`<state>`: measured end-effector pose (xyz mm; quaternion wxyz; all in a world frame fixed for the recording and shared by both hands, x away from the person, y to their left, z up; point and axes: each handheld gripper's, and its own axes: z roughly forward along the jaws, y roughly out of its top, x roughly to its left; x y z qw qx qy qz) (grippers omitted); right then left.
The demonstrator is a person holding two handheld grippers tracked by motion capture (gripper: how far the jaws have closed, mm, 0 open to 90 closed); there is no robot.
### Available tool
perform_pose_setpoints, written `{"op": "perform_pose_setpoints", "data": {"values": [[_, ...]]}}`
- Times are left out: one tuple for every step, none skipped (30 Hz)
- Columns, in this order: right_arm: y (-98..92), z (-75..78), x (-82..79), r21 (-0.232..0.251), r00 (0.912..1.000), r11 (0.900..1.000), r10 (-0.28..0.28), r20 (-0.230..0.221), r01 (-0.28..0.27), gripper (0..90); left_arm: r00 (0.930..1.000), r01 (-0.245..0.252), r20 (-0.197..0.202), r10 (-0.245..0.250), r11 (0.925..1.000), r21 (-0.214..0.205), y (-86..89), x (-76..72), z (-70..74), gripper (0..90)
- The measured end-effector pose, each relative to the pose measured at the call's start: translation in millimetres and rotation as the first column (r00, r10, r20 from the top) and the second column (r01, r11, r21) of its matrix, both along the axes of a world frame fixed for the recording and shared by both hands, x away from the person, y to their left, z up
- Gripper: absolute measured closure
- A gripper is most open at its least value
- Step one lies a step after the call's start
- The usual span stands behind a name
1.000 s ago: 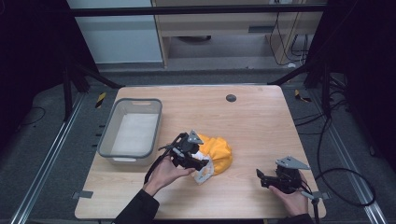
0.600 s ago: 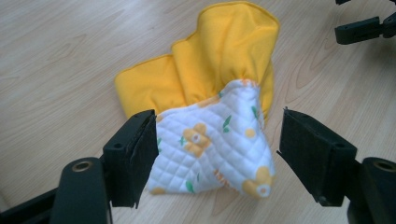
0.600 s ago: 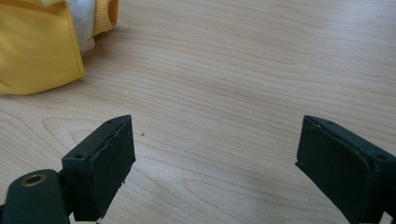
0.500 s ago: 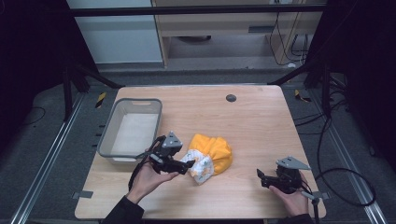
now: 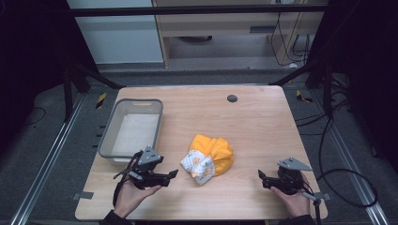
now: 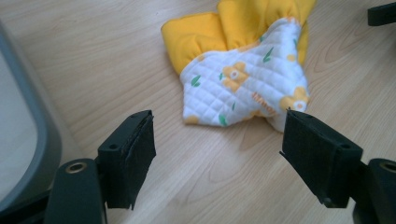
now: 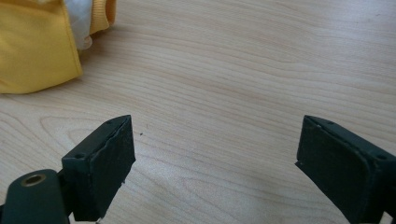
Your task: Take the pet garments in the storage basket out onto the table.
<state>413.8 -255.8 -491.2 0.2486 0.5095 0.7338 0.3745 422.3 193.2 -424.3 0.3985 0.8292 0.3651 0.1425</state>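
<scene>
Crumpled quilted yellow garment (image 5: 209, 155) lies on smooth wooden table (image 5: 253, 122)

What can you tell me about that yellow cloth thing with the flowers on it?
The little yellow garment lies crumpled near the middle of the wooden table. It looks like soft fabric: plain yellow outside, with a white quilted part printed with orange flowers and green leaves. Nothing holds it. The left gripper is beside it with its jaws open and apart from it, and the grey bin stands farther left.
</scene>
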Motion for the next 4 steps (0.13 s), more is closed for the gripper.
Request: {"op": "perform_pose_setpoints", "data": {"values": [[0.4,0.4,-0.6,0.009,1.0,0.9999,-0.005,-0.007,0.005,11.3,1.0,-0.007,0.001,0.007,1.0,-0.006,3.5,-1.5,-1.4,25.5],[0.1,0.3,-0.5,0.008,1.0,1.0,-0.005,-0.006,0.005,11.3,0.9999,-0.014,-0.001,0.014,0.9998,-0.014,6.7,-3.3,-2.9,25.7],[-0.4,-0.2,-0.2,0.002,1.0,1.0,-0.006,-0.001,0.006,11.3,0.9998,-0.02,0.001,0.02,0.9994,-0.027,10.5,-5.4,-4.8,25.8],[-0.6,-0.4,-0.1,0.0,1.0,1.0,-0.007,-0.001,0.007,11.3,0.9998,-0.022,0.004,0.022,0.9993,-0.03,12.7,-6.6,-5.8,26.1]]}}
